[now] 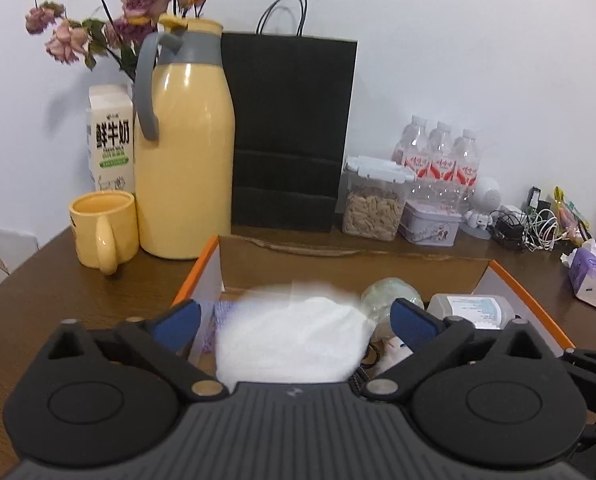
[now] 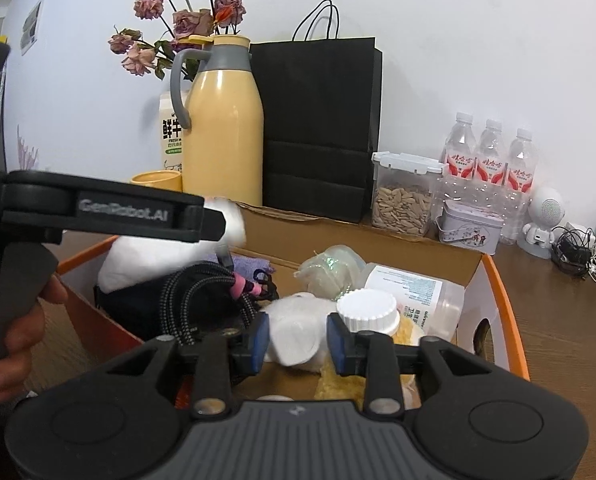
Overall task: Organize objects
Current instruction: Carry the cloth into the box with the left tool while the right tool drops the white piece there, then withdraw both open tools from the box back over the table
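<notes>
While both grippers work over the box (image 2: 506, 300), step looks like dropping items in: left gripper (image 1: 293, 320) spread wide around the white cloth (image 1: 293, 332), pads clear. Right gripper (image 2: 298, 340) part-open around the plush (image 2: 298, 332); contact unclear. Next: withdraw left, fetch another item.

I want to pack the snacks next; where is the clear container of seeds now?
The clear container of seeds stands at the back of the table, between the black paper bag and the small tin.
</notes>
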`<action>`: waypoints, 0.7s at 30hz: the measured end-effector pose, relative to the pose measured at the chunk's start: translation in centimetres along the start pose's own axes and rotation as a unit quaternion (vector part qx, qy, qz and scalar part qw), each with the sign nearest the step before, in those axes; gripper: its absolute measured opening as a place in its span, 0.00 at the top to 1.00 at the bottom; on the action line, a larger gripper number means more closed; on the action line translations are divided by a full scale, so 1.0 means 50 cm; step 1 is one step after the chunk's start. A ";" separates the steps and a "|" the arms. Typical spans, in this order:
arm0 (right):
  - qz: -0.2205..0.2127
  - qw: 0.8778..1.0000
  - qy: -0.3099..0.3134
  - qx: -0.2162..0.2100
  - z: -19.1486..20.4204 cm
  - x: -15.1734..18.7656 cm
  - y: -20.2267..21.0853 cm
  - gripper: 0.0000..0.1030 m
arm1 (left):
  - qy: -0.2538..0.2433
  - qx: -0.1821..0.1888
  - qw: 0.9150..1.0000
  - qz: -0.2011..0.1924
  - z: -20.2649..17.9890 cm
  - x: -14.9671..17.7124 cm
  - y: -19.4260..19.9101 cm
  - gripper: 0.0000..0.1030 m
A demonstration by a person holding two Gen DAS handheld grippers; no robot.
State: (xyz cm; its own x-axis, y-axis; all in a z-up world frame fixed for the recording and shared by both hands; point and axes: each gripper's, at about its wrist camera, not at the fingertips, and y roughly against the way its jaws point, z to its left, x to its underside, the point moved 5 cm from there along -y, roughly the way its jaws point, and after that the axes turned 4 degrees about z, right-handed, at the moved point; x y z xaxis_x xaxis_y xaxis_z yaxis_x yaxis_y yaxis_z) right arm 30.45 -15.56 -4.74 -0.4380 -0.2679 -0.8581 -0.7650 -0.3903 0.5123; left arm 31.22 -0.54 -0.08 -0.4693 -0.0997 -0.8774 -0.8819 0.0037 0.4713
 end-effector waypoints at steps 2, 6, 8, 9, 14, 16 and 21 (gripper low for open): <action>-0.005 1.000 -0.002 0.001 -0.002 -0.001 0.005 0.43 | -0.001 0.002 1.000 -0.004 -0.002 0.001 0.007 0.00; -0.025 1.000 -0.007 0.014 -0.008 -0.005 0.018 0.13 | 0.001 -0.005 1.000 -0.004 0.000 0.006 0.010 0.00; -0.030 0.999 -0.010 0.016 -0.010 -0.006 0.021 0.08 | 0.004 -0.005 1.000 -0.005 0.001 0.007 0.012 0.00; -0.030 0.999 -0.011 0.017 -0.012 -0.006 0.020 0.07 | 0.005 -0.007 1.000 -0.006 0.002 0.007 0.013 0.00; -0.030 0.999 -0.014 0.023 -0.017 -0.004 0.018 0.00 | 0.010 -0.007 1.000 -0.007 0.006 0.010 0.018 0.00; -0.031 0.999 -0.014 0.024 -0.017 -0.001 0.021 0.00 | 0.012 -0.006 1.000 -0.007 0.007 0.013 0.023 0.00; -0.038 0.999 -0.015 0.029 -0.020 0.003 0.032 0.00 | 0.021 -0.002 0.999 -0.029 0.019 0.019 0.053 0.00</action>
State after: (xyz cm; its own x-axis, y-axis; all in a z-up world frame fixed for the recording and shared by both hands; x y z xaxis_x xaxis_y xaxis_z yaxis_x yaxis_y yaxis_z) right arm 29.65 -17.10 -4.03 -0.3909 -0.2127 -0.8955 -0.8222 -0.3566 0.4436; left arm 28.39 0.34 0.28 -0.4151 -0.1422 -0.8986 -0.9073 -0.0077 0.4203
